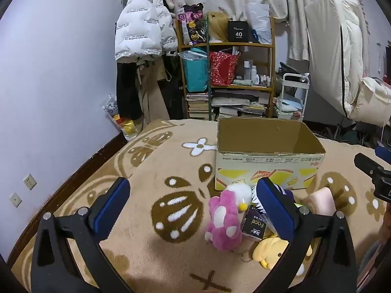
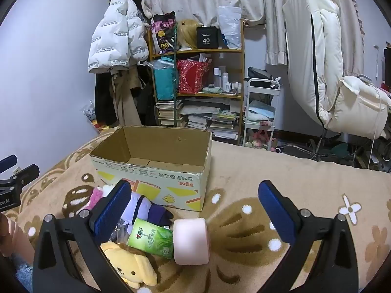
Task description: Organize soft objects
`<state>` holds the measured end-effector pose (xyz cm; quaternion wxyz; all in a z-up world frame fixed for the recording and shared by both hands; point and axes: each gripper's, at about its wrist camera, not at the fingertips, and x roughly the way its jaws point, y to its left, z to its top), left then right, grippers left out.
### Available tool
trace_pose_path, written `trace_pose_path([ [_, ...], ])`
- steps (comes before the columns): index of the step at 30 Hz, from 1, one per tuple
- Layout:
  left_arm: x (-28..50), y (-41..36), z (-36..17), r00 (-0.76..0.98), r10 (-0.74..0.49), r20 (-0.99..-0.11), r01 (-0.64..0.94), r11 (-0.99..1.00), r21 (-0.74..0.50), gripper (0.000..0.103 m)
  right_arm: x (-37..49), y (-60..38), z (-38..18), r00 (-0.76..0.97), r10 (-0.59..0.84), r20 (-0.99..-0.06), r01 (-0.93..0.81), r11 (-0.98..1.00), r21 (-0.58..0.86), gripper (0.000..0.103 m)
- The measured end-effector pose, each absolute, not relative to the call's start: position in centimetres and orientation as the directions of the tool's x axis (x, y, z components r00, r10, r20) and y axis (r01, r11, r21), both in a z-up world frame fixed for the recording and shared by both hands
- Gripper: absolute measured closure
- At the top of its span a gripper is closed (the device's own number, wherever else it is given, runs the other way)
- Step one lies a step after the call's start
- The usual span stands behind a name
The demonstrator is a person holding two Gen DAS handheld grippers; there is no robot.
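Observation:
An open cardboard box (image 1: 266, 168) stands on the beige patterned blanket; in the right wrist view the box (image 2: 151, 183) shows a bare bottom. In front of it lies a pile: a pink plush (image 1: 223, 222), a yellow dog plush (image 2: 132, 268), a purple-and-white doll (image 2: 146, 210), a green tissue pack (image 2: 152, 239), a pink foam roll (image 2: 191, 240) and a dark "Face" pack (image 1: 254, 225). My left gripper (image 1: 193, 207) is open, above the blanket just left of the pile. My right gripper (image 2: 194, 210) is open, hovering over the pink roll.
A wooden shelf (image 1: 227, 73) with books, bags and bottles stands behind the bed. A white jacket (image 1: 144, 24) hangs to its left. A white trolley (image 2: 261, 112) and a chair with white bedding (image 2: 325, 73) are at right. Wall and sockets (image 1: 29, 182) lie left.

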<state>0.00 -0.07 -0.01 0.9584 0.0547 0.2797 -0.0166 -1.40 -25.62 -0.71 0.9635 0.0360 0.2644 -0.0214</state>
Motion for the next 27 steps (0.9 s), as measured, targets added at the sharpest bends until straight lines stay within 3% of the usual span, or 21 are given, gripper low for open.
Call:
trace_pose_path([
  [27, -0.2, -0.8, -0.3, 0.851, 0.008, -0.525, 0.064, 0.991, 0.119, 0.001, -1.4, -25.8, -0.6, 0.862, -0.019, -0.506, 0.055, 0.997, 0.056, 0.0],
])
